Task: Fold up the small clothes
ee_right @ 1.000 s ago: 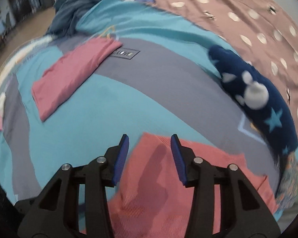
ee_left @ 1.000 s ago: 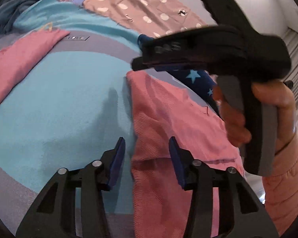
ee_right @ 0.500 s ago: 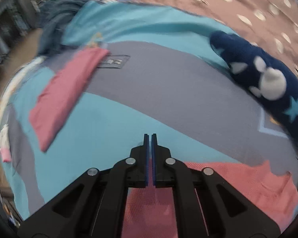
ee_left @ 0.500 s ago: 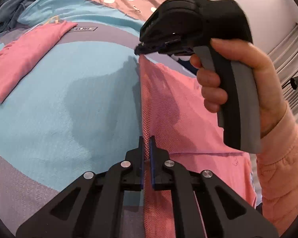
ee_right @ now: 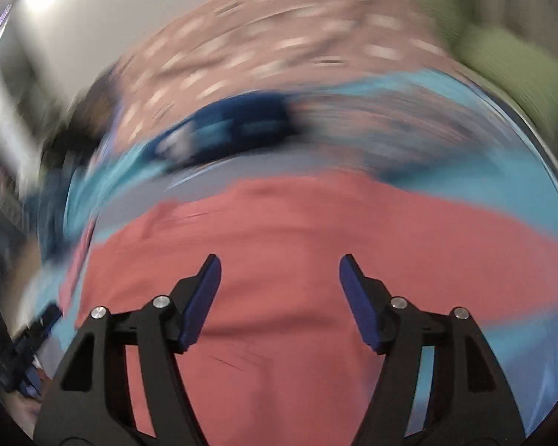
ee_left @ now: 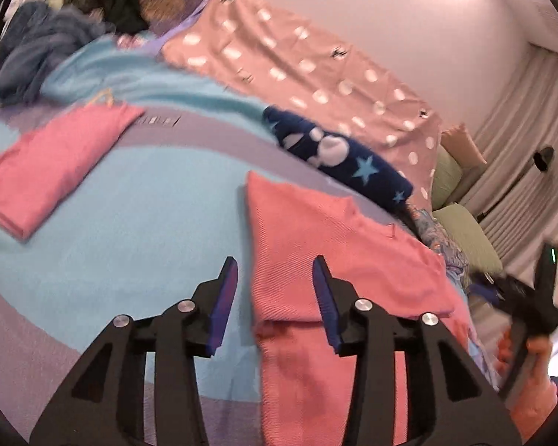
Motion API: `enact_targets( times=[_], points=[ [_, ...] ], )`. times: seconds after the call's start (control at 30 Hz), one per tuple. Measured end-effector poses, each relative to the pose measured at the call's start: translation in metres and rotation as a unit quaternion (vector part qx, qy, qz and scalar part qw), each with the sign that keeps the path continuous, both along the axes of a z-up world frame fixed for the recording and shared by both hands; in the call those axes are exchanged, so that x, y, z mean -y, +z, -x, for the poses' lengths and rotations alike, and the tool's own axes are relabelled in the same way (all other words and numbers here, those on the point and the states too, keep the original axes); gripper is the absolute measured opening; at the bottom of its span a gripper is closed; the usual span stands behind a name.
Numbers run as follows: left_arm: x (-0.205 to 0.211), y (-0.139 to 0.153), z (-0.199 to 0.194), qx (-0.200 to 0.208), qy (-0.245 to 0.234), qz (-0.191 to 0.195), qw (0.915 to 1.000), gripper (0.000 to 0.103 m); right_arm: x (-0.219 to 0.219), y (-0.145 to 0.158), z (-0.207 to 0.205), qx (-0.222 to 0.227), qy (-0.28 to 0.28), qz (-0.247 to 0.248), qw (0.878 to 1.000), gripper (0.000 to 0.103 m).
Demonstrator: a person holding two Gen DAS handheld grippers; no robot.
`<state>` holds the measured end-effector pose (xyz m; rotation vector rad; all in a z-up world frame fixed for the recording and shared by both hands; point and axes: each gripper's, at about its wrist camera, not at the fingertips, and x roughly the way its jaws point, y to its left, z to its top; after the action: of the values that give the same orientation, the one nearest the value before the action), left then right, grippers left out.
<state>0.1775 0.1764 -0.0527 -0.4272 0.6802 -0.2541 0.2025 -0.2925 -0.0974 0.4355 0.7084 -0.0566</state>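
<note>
Coral garment (ee_left: pixel 338 260): lies flat on bed (ee_left: pixel 137 223), top part doubled over, released to settle. Left gripper (ee_left: pixel 275 297) fingers just opened, straddling its edge, pressing nothing. Right gripper (ee_right: pixel 279 297) likewise, fingers wide apart, above the cloth

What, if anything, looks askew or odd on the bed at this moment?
Nothing much. The coral garment lies flat, folded over with a fairly straight left edge, and a pink garment sits folded to the left. Both grippers have just opened and hold nothing. The right view is motion-blurred, so detail there cannot be judged.
</note>
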Motion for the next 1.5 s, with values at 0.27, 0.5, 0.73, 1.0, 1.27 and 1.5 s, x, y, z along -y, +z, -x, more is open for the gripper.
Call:
enact_targets(
  times=[0.27,0.5,0.73,1.0,1.27,1.5],
  points=[
    [0.048,0.006,0.004,0.026,-0.038,-0.066,0.9968,0.052,0.17,-0.082,0.141,0.003,-0.192,-0.216,0.957,0.068],
    [0.091,0.029,0.006,0.01,-0.07,-0.064,0.9955,0.059,0.226,-0.116,0.141,0.033,-0.245,-0.266,0.932,0.066],
    [0.148,0.027,-0.003,-0.023,-0.112,-0.097,0.9888,0.064,0.273,-0.133,0.124,0.055,-0.259,-0.302,0.916,0.065],
    [0.185,0.009,-0.018,-0.041,-0.13,-0.123,0.983,0.064,0.294,-0.148,0.121,0.047,-0.281,-0.3,0.911,0.017],
    [0.197,-0.009,-0.042,-0.064,-0.136,-0.119,0.9816,0.064,0.293,-0.139,0.122,0.05,-0.263,-0.297,0.916,0.005],
    [0.186,-0.016,-0.046,-0.073,-0.133,-0.074,0.9857,0.064,0.227,-0.057,0.087,0.102,-0.153,-0.238,0.954,0.005]
  ],
)
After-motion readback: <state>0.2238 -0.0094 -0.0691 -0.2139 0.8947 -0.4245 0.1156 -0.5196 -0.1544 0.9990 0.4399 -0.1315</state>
